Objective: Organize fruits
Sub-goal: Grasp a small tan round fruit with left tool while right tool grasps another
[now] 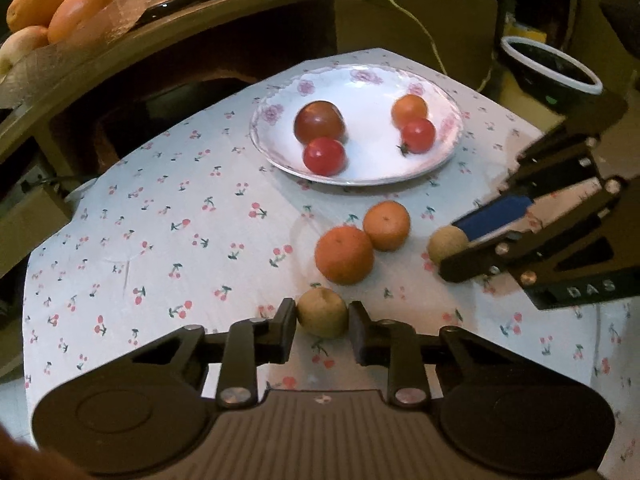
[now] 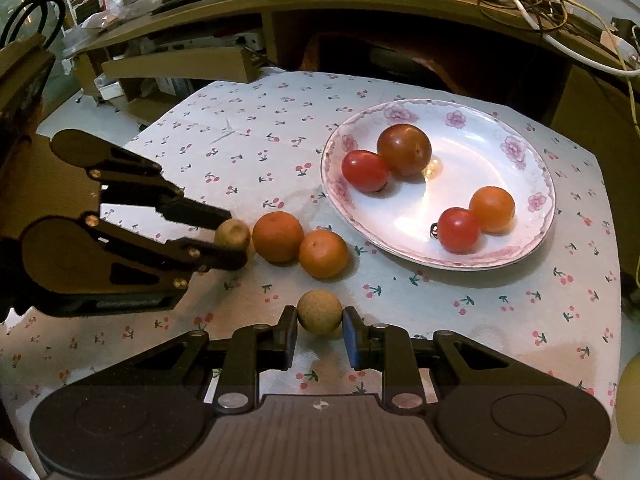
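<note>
A: Fruits, status? Plate (image 1: 440, 92) holds four tomatoes (image 1: 324, 156).

B: On the cloth (image 1: 160, 240): two tangerines (image 1: 344, 254), near the plate, untouched. Left gripper (image 1: 322, 320) clenched on one longan (image 1: 322, 312), right gripper (image 2: 320, 322) clenched on the other longan (image 2: 320, 312). Both low over the cloth. About halfway, I'd judge.

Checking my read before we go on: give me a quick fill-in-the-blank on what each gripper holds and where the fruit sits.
1. The left gripper and the right gripper each grip a small ___ fruit.
2. The flowered plate holds ___ pieces of fruit.
3. Two ___ tangerines touch on the cloth.

Missing words: brown; four; orange
</note>
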